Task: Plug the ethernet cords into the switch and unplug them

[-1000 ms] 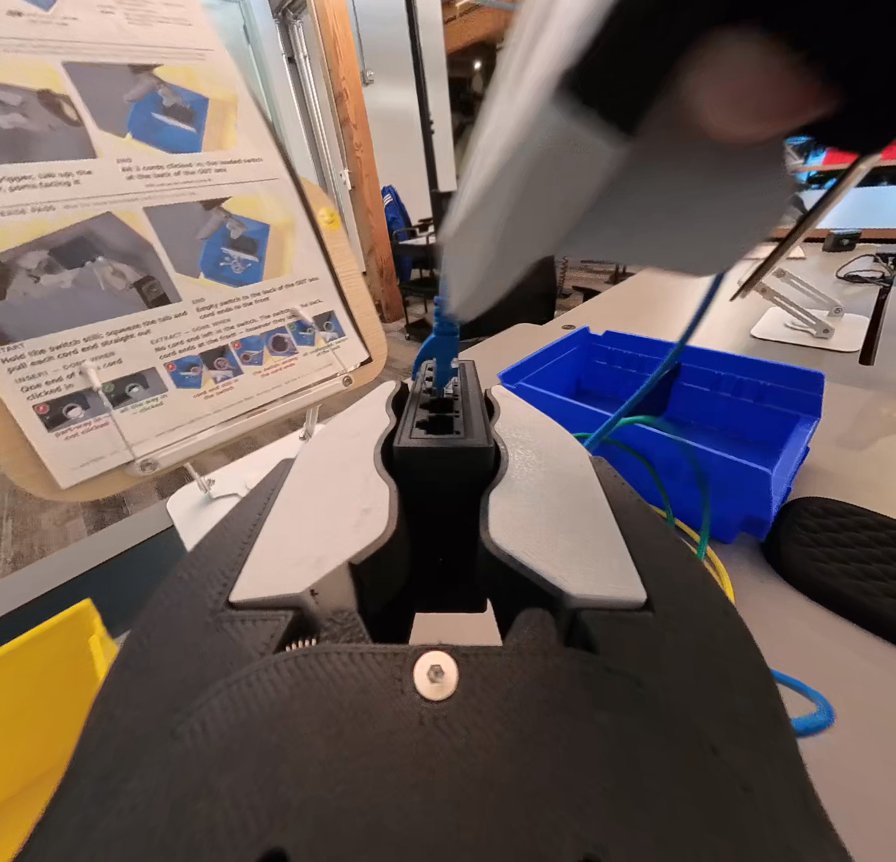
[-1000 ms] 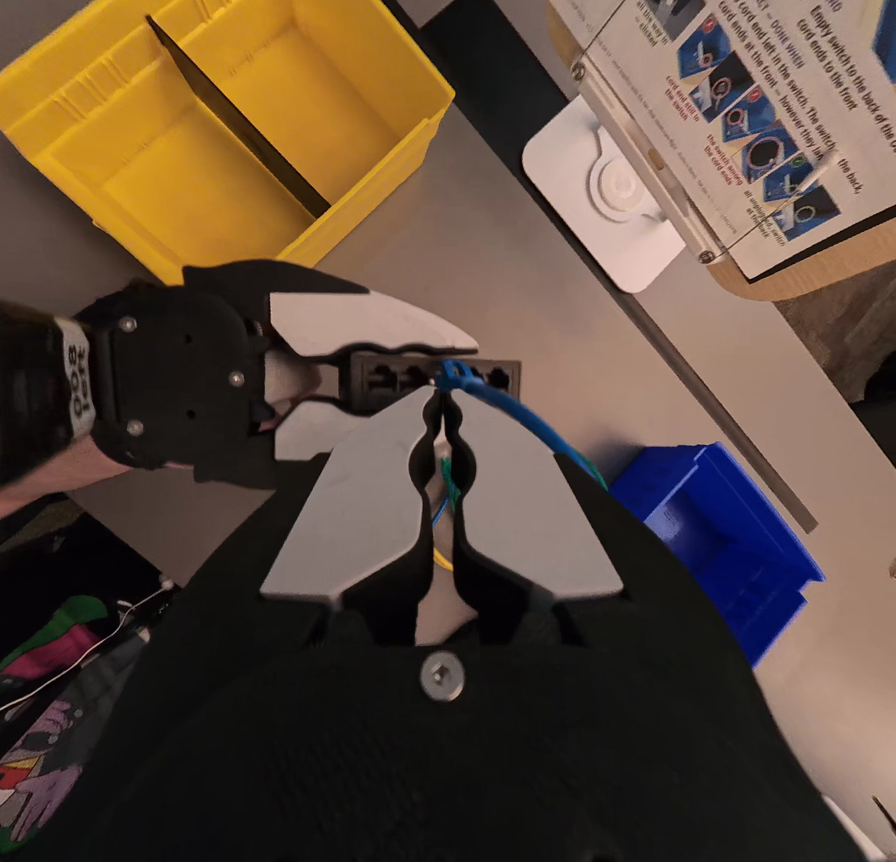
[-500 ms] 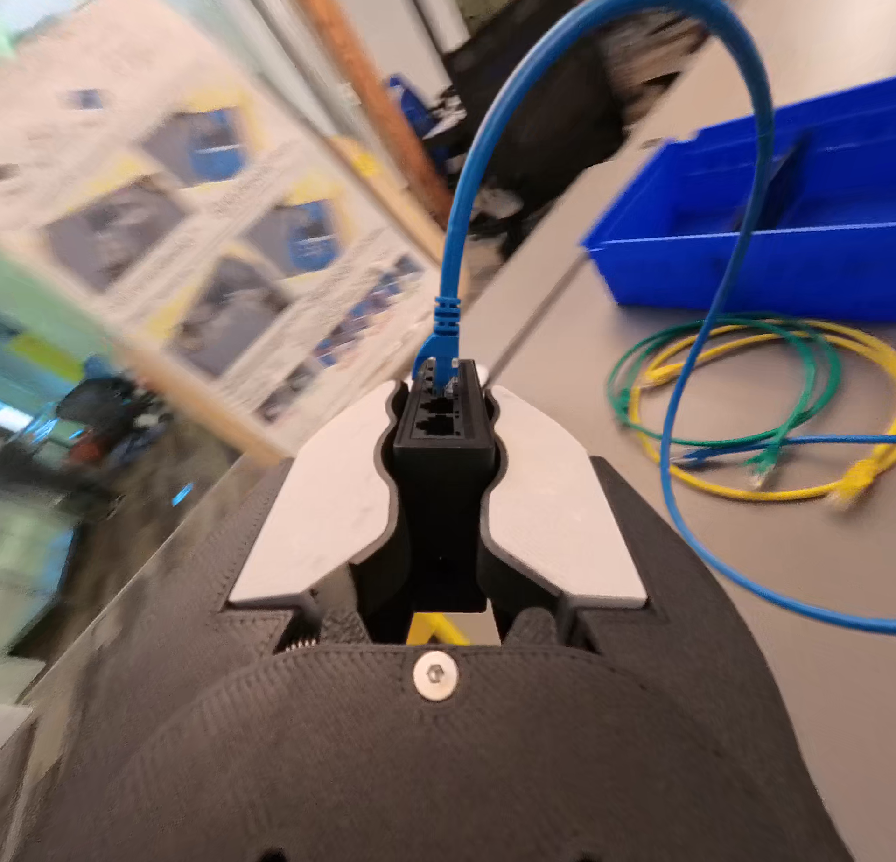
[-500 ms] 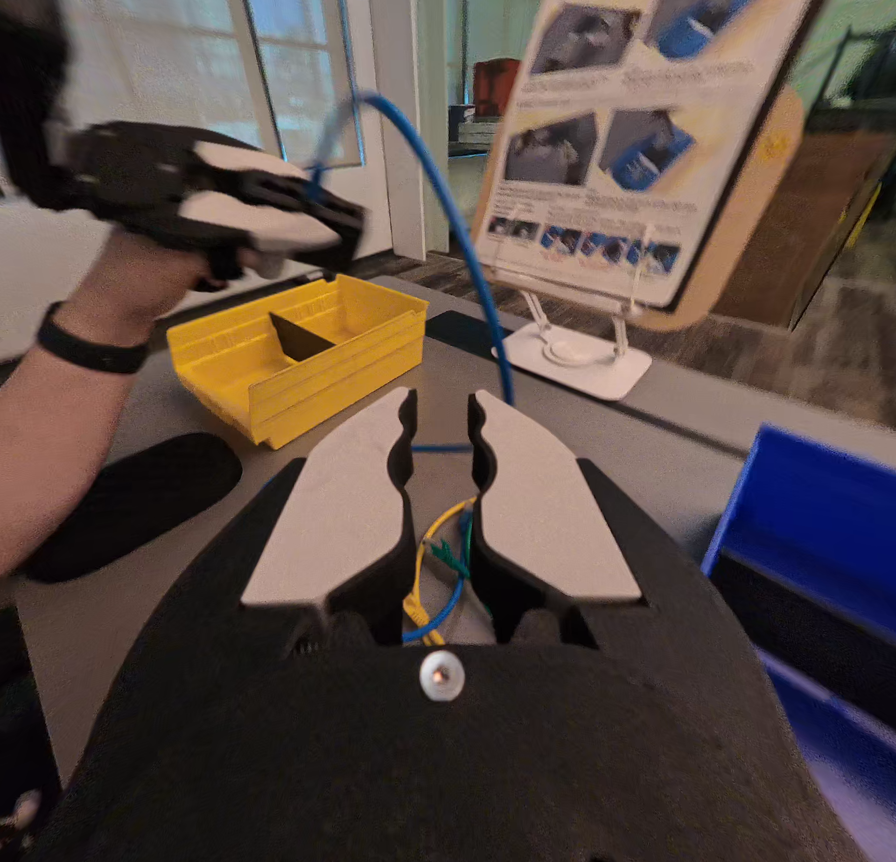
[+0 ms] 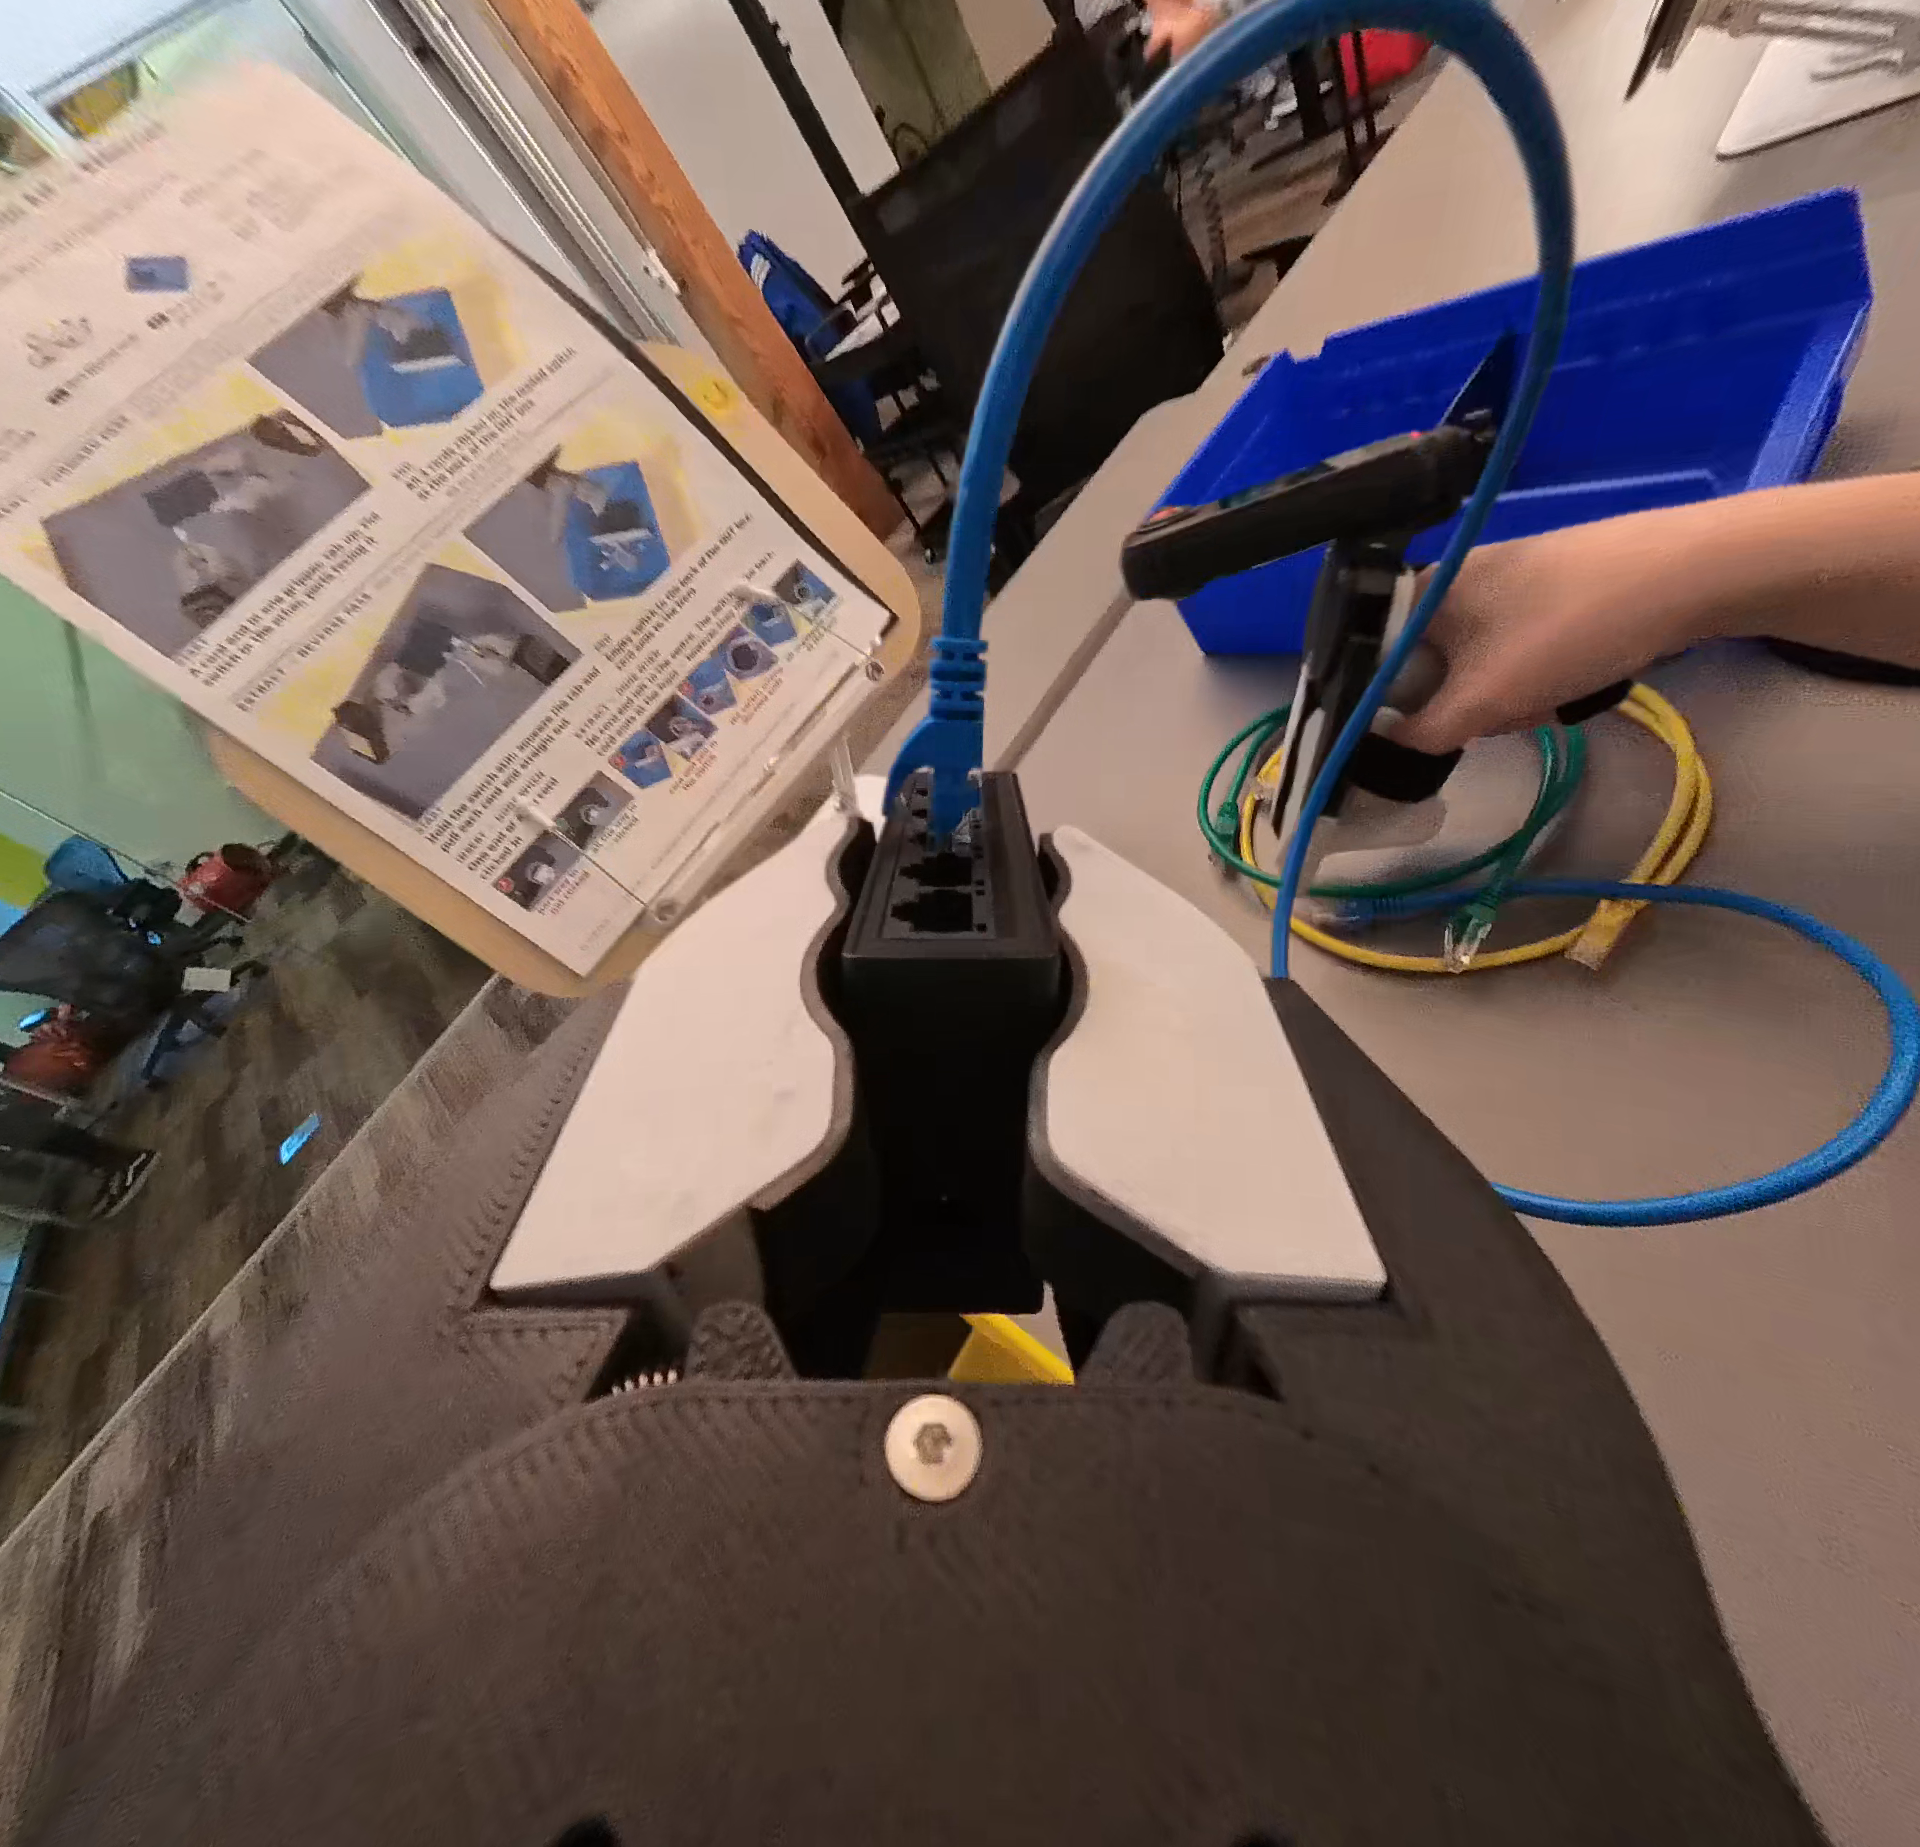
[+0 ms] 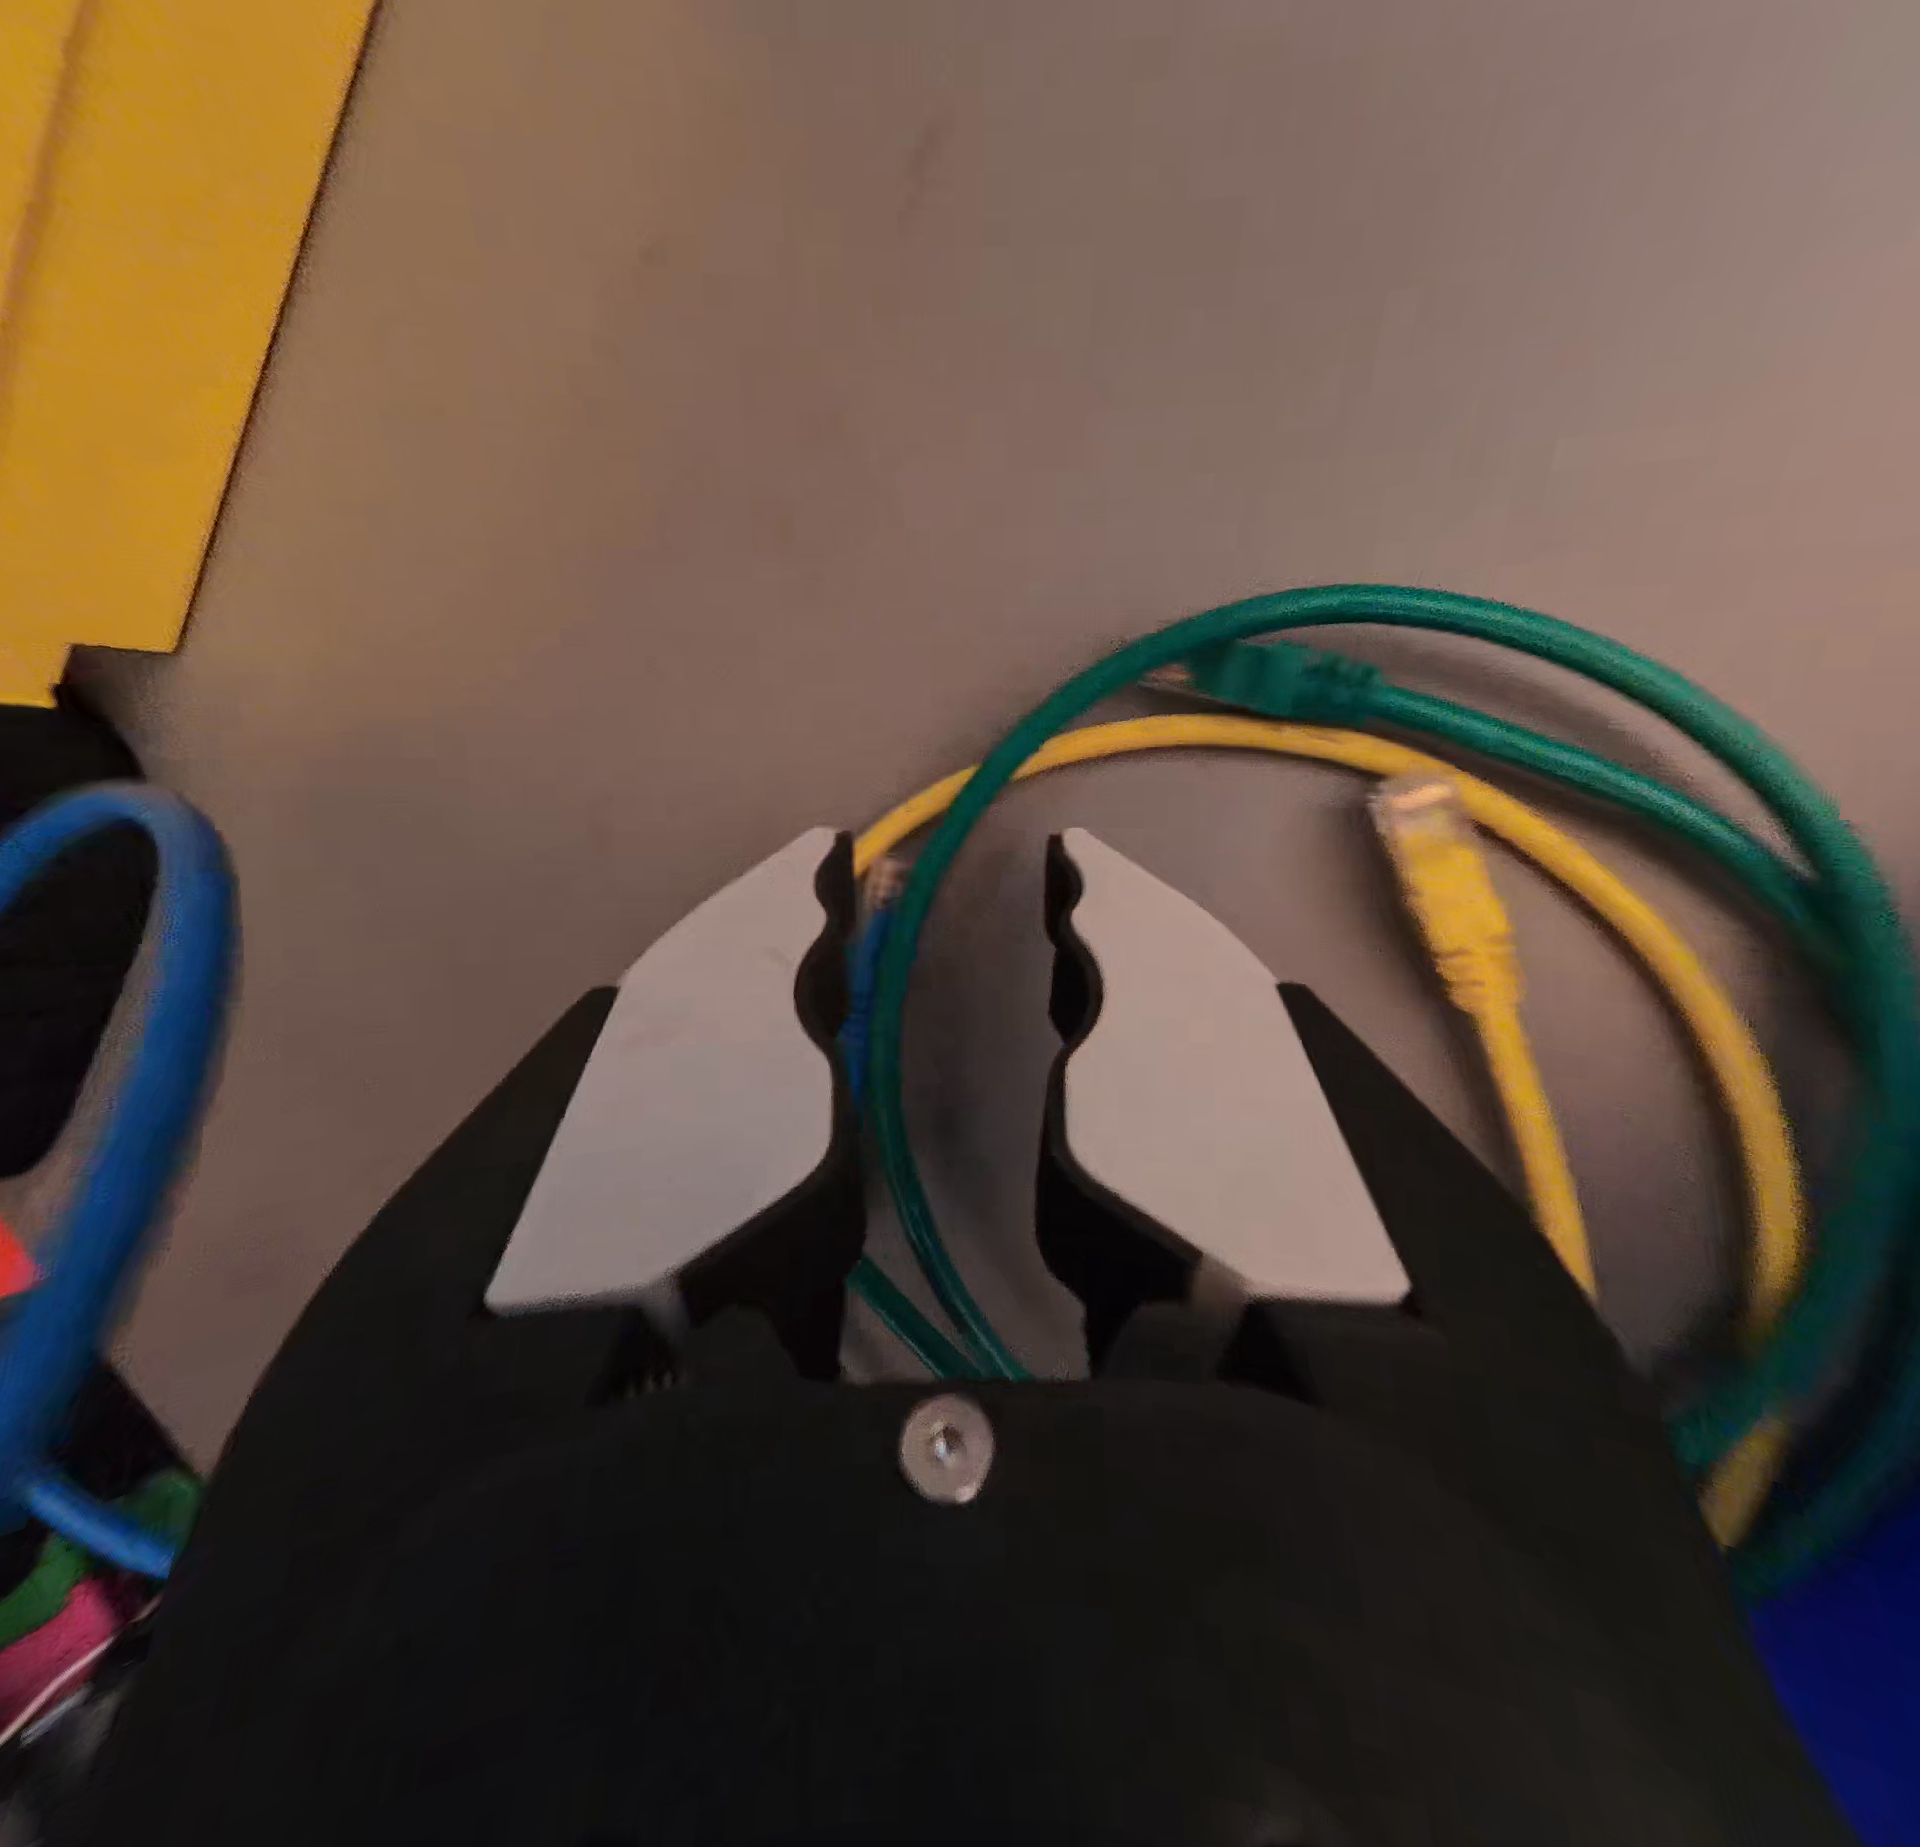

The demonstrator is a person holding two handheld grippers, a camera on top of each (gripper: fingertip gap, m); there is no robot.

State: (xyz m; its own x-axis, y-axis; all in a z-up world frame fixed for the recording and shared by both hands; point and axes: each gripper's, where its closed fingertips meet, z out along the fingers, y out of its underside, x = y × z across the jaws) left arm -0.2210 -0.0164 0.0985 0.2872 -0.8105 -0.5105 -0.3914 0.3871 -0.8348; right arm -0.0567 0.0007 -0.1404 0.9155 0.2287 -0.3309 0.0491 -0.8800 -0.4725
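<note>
My left gripper [image 5: 951, 841] is shut on the black switch [image 5: 951, 976], held above the grey table with its ports facing up. One end of the blue cord [image 5: 1049, 270] is plugged into a far port; the cord arcs up and loops back down onto the table. My right gripper [image 6: 948, 847] is open and points down at the coiled green cord [image 6: 1455, 618] and yellow cord [image 6: 1455, 924]. The green cord and a blue plug [image 6: 868, 950] lie between its fingers. The right gripper also shows in the left wrist view [image 5: 1299, 789], over the cords.
A blue bin [image 5: 1662, 426] stands on the table behind the cords. A yellow bin [image 6: 135, 270] is to the left of the right gripper. An instruction board [image 5: 436, 509] on a stand is at the table's far edge. A person's hand [image 5: 1538, 634] holds the right gripper. Spacing between my two grippers at the tips: around 30 cm.
The right gripper let go of the plugged blue plug, swung away from the switch, came down over the cord pile and opened wider. The left gripper still holds the switch, turned toward the cords.
</note>
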